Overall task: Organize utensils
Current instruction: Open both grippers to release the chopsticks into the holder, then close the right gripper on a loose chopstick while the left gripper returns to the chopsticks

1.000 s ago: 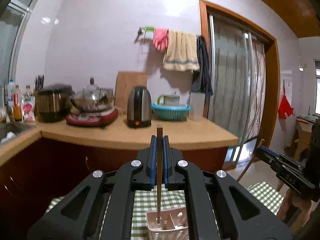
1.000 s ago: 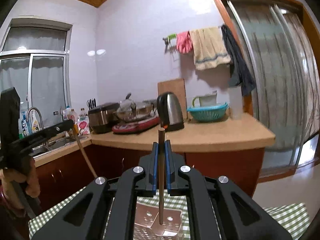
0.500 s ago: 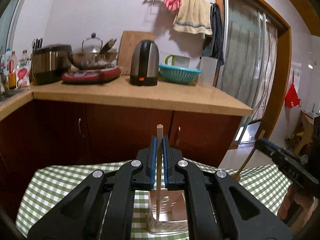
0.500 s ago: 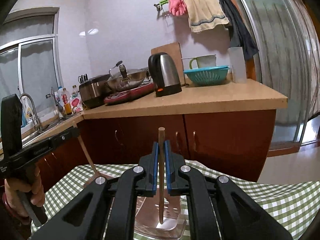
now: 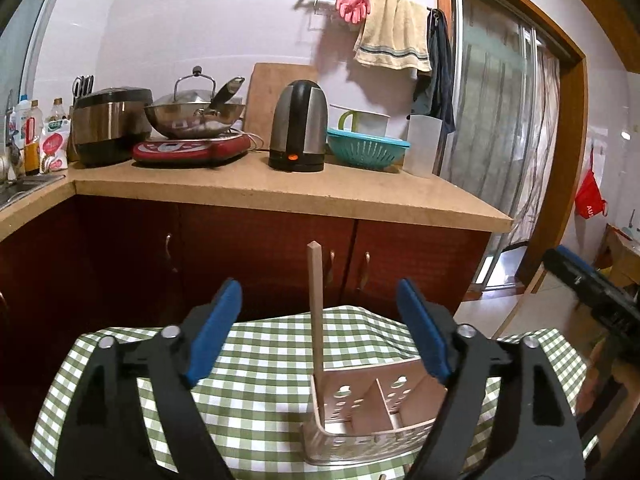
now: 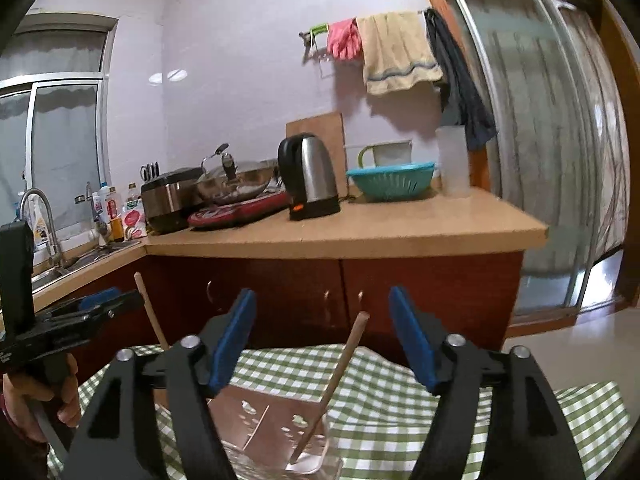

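both grippers' fingers (image 5: pixel 216 332) spread | sticks (image 5: pixel 316 312) lean at holder (image 5: pixel 376 436) edges

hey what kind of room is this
A home kitchen, most likely. A kettle and a wok on a cooker stand on the counter, a sink tap sits by the window, and towels hang on the wall.

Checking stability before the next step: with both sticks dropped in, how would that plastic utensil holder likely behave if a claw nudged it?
The utensil holder looks thin-walled and perforated, so probably light and apt to slide on the checked cloth. The sticks rise well above its rim, one leaning, so a push might tip it. Both claws are open.
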Demonstrator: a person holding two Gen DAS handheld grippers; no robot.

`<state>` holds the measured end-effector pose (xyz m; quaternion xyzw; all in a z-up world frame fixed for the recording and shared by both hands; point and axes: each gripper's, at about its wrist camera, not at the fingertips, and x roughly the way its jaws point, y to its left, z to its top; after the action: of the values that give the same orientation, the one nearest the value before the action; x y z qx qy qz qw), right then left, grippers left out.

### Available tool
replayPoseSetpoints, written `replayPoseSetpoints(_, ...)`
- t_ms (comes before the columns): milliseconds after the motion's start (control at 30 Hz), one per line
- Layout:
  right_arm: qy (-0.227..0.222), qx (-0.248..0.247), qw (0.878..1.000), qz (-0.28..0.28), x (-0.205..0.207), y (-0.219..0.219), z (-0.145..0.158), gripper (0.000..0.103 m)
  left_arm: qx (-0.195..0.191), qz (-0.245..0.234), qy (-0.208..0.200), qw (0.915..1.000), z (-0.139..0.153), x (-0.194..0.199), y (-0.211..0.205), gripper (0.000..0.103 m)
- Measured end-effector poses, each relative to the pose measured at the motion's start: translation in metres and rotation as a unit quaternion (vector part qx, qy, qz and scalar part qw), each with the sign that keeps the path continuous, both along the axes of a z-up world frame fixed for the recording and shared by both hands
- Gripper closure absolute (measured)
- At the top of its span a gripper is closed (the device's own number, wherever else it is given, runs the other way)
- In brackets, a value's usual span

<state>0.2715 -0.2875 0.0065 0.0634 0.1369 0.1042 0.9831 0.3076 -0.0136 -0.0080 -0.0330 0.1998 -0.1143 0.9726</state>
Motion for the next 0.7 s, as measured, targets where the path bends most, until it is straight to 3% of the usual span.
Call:
replayPoseSetpoints(200, -0.024, -0.017, 0.999, -0.021, -0.030, -0.006, 0.017, 0.032, 0.004, 0.011, -0.001, 0.9999, 0.005, -0.014, 0.008, 0.017)
replayPoseSetpoints(367, -0.024, -0.027, 0.999, -0.023, -0.067, -0.008, 0.013, 0.032, 0.017, 0.020, -0.006, 0.9996, 0.004, -0.047, 0.017, 0.016)
replayPoseSetpoints(700, 0.026, -0.032, 0.999, -0.028, -0.151, -0.013, -0.045, 0.032, 0.043, 0.032, 0.013, 0.9985, -0.032, -0.126, 0.032, 0.016)
